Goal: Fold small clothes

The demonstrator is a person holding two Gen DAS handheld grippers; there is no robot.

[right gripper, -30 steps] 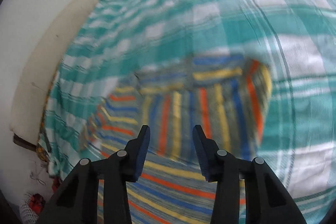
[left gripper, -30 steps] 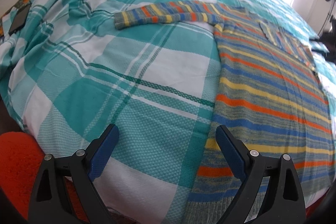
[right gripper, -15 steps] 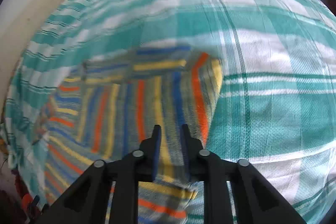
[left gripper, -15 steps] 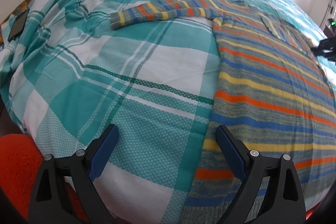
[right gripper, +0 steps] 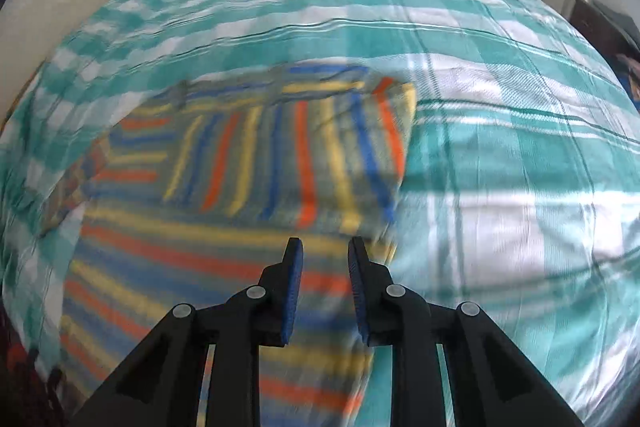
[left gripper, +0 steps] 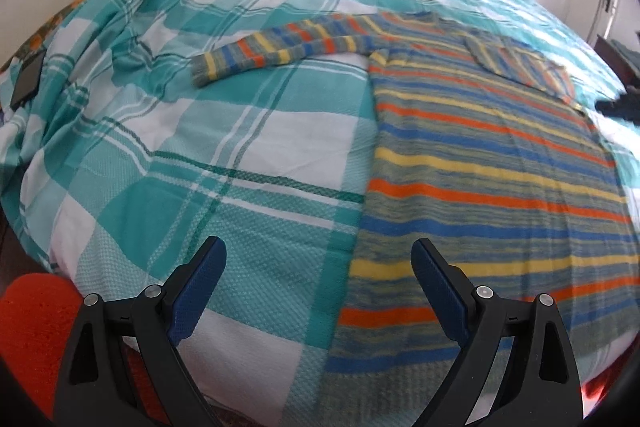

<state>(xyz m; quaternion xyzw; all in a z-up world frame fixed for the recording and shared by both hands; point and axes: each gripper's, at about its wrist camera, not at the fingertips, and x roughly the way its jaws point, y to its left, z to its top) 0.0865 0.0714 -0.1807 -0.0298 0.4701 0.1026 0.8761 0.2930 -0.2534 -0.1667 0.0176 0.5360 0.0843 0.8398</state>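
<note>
Right gripper (right gripper: 324, 247) over striped sweater (right gripper: 224, 247).
We see jaws slightly parted, empty; sleeve (right gripper: 296, 151) folded across; checked bedspread (right gripper: 500, 131) beneath.

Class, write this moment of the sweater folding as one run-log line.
left gripper: open, empty | right gripper: narrow gap, empty | striped sweater: flat on checked bedspread | one sleeve folded in, other sleeve outstretched

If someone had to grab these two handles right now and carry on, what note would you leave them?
Left gripper: wide open, empty, above the bed beside the sweater's hem.
Right gripper: narrow gap, holding nothing, over the sweater's right side.
Sweater: lies flat on the bed, stripes up.
Done: right sleeve folded over the chest.
Left: the left sleeve is stretched out on the bedspread; fold it in, then fold the body.
</note>
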